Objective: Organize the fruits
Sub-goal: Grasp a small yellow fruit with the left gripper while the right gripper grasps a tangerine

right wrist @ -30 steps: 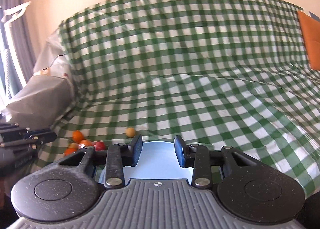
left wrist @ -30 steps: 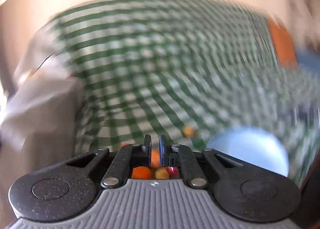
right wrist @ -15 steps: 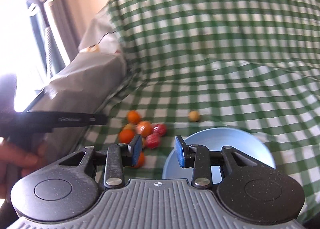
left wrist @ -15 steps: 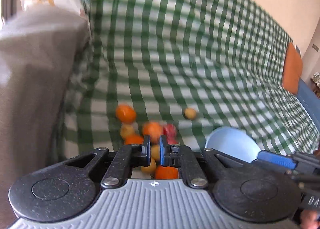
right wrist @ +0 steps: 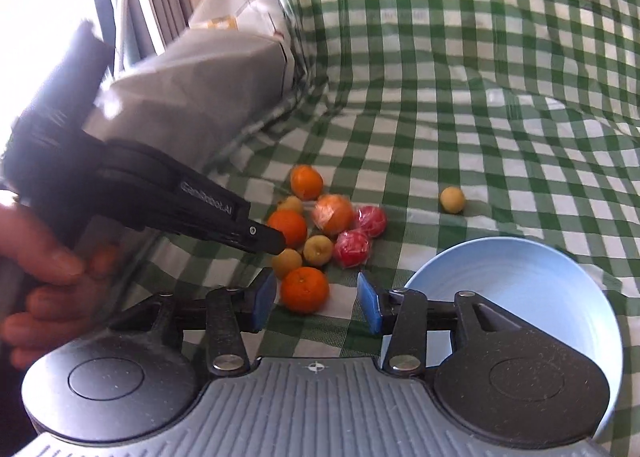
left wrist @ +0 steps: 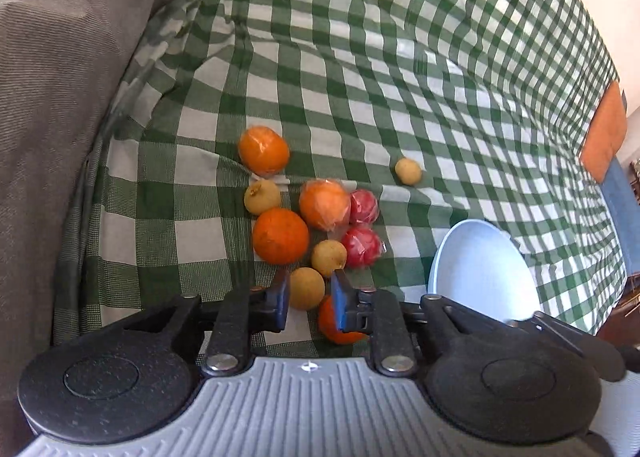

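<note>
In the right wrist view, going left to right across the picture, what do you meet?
Hand → left claw → cluster of fruit → lone small yellowish fruit → light blue bowl, all on the green checked cloth.

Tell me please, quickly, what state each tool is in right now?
Left tool: open, just widening, nothing gripped.
Right tool: open, just widening, nothing gripped.

I read bright daylight glare beside the grey bag (right wrist: 192, 89); nearby handle smears, edges bow, fruit sharp.
</note>
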